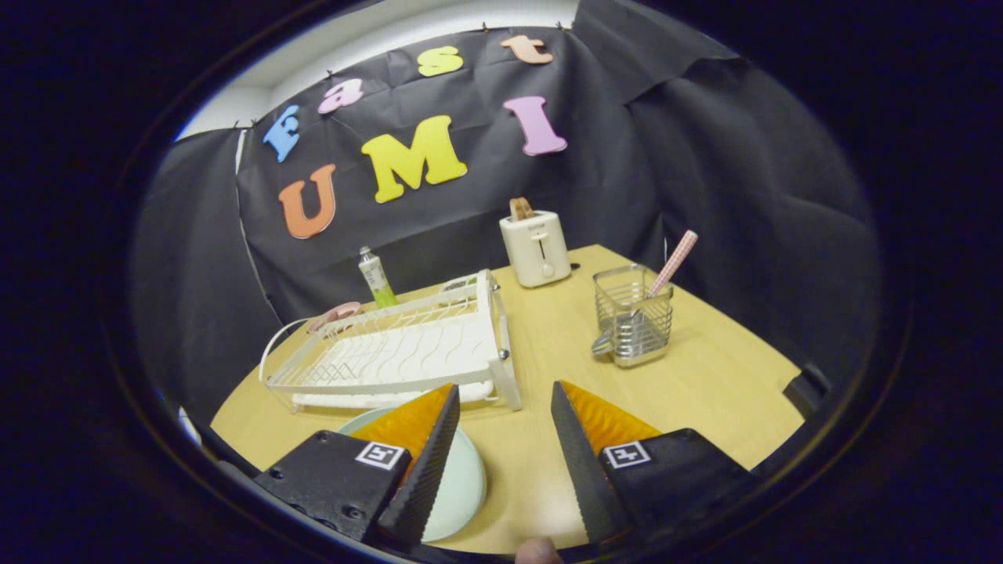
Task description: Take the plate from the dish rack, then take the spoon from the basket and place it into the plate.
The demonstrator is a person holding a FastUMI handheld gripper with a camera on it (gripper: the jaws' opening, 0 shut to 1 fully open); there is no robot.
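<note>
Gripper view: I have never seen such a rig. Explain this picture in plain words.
A person carries a handheld two-finger tool; the camera rides on it and looks forward along the fingers. They stand apart, holding nothing. On the wooden table lies a pale plate, partly under the left finger. Beyond it stands a white dish rack. Right of the rack, a wire basket holds a spoon with a checked handle. Behind stand a toaster and a tube.

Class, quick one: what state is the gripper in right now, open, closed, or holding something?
Gripper: open, holding nothing; its fingers are spread over the table, with the plate lying under the left finger.
</note>
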